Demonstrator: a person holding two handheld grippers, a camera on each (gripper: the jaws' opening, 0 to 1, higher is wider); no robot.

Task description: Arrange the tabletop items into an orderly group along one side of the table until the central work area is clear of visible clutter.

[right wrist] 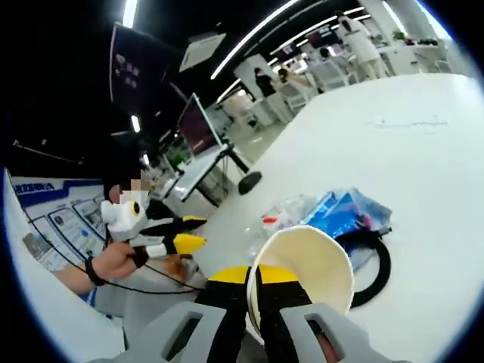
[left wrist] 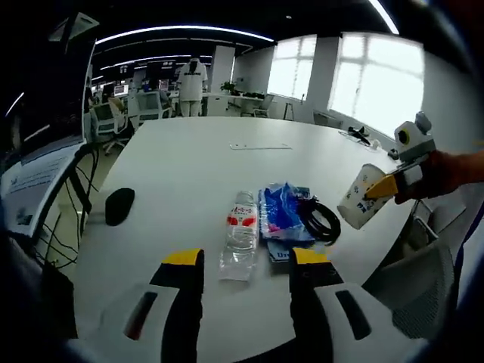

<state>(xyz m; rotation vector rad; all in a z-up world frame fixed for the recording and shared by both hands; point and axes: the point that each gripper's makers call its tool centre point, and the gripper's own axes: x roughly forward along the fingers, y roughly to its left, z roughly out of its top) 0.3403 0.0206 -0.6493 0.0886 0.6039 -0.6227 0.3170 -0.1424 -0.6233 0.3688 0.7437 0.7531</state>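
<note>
A: Right tool?
B: Clamped on the rim of the cream paper cup, held off the white surface's edge.
A: Left tool?
B: Released, above the clear plastic bottle near that edge.

The white table holds a plastic bottle, blue bag, black cable and black mouse.

Two handheld grippers, one loaded

Left gripper jaws parted at lower frame; right gripper pinches a paper cup's rim, lower centre.
</note>
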